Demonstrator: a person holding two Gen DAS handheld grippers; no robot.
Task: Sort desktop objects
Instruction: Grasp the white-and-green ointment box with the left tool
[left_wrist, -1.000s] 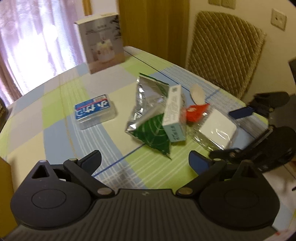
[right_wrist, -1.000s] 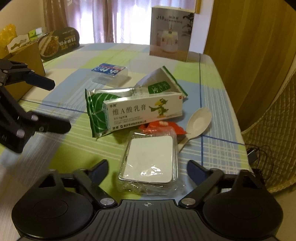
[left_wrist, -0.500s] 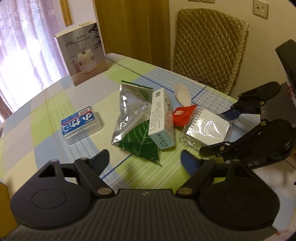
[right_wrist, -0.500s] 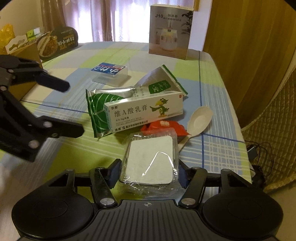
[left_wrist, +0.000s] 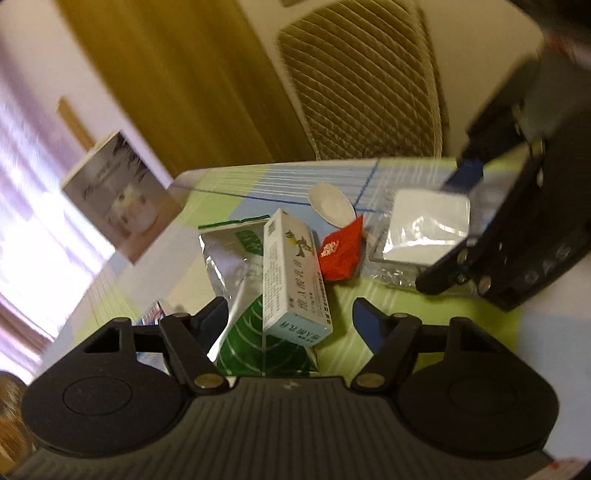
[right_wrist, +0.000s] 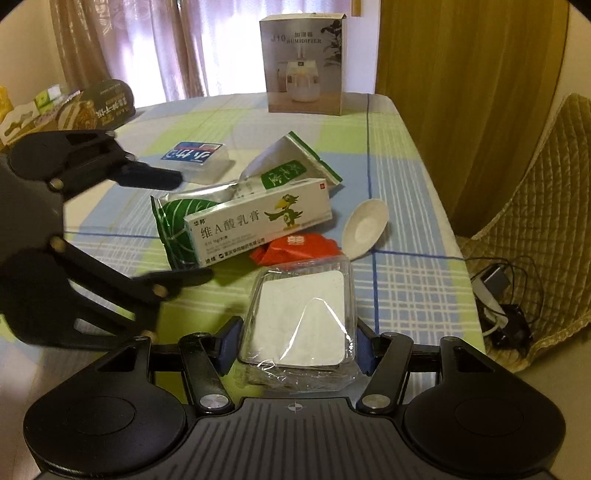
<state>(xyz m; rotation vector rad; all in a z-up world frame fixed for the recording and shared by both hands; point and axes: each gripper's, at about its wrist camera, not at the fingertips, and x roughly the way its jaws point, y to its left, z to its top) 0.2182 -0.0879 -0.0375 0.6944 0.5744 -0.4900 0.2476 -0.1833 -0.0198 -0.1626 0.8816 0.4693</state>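
Right gripper (right_wrist: 297, 343): my jaws are closed in on the clear plastic clamshell box (right_wrist: 301, 314) with the white pad inside, blue pads pressing its two side walls. The film on top looks crinkled and the shell thin, so I judge the grip firm enough but easy to crush. The box seems to rest on the checked tablecloth (right_wrist: 399, 288) at the near edge; I cannot tell if it is lifted yet.

Left gripper (left_wrist: 290, 314): jaws wide apart, holding nothing. They straddle the near end of the white ointment carton (left_wrist: 291, 273) and the green-and-silver foil pouch (left_wrist: 236, 280) the carton lies across. This view is tilted and motion-blurred, so contact is uncertain.

Outward: red wrapped packet (right_wrist: 295, 249) just beyond the clamshell and touching the carton; white plastic spoon (right_wrist: 364, 227) to its right; blue-labelled tissue pack (right_wrist: 195, 160) farther back; humidifier box (right_wrist: 303, 62) standing upright at the far edge.

Step in hand, my judgement: right side grasping the clamshell for sorting; left side lining up on the carton.

Next move calls for a straight lift of the clamshell clear of the red packet. On the left, close on the carton alone, not the pouch beneath.
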